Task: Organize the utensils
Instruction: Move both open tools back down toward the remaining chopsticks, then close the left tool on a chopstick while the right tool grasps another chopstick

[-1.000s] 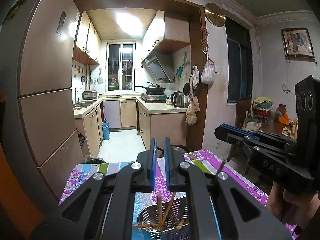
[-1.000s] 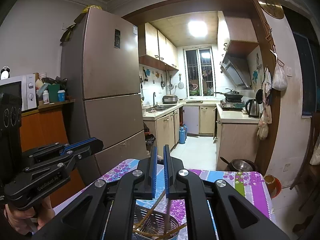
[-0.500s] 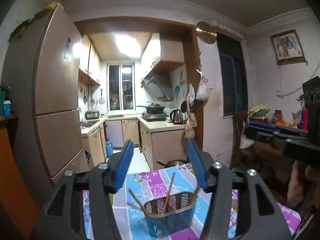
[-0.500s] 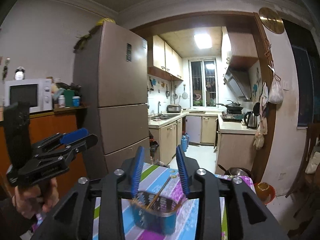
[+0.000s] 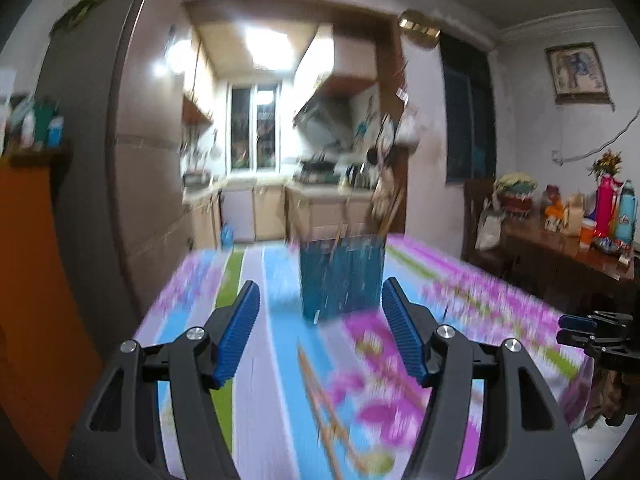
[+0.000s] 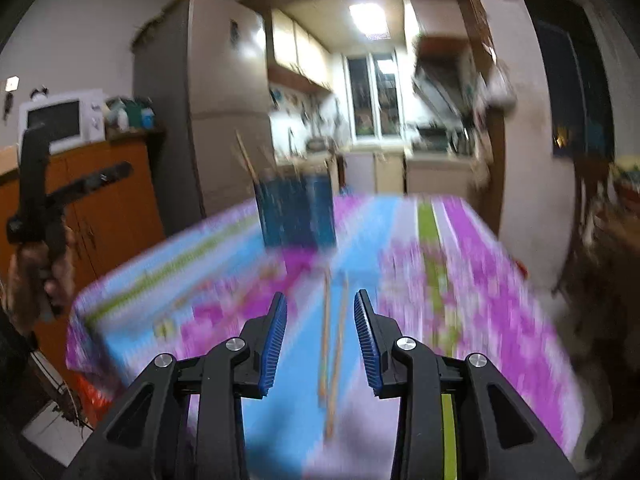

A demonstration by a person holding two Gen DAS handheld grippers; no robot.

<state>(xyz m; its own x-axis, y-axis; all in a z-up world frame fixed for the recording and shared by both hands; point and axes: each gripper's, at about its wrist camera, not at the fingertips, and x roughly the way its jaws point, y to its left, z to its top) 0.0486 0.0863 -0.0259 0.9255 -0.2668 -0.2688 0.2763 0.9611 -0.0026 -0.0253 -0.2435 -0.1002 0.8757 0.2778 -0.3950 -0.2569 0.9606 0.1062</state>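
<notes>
I have both tools over the table [image 6: 500,280], each with nothing between its pads: the left gripper [image 5: 320,332] has just been opening and stands spread wide, the right gripper [image 6: 320,338] is parted more narrowly. The holder [image 5: 342,276] stands upright toward the far end of the cloth, a few sticks leaning out of its top. A pair of chopsticks [image 6: 334,344] lies flat on the cloth, running lengthwise straight ahead of the right gripper, short of the holder. I judge the step to be a pickup of that pair. To do it well I would slow right down, since both views are smeared, lower the right pads to either side of the sticks and pinch near the middle so they do not swing. The chopsticks look like thin, pale wood, smooth and prone to roll; the holder looks like a blue perforated bin; the cloth is glossy, flowered and striped.
</notes>
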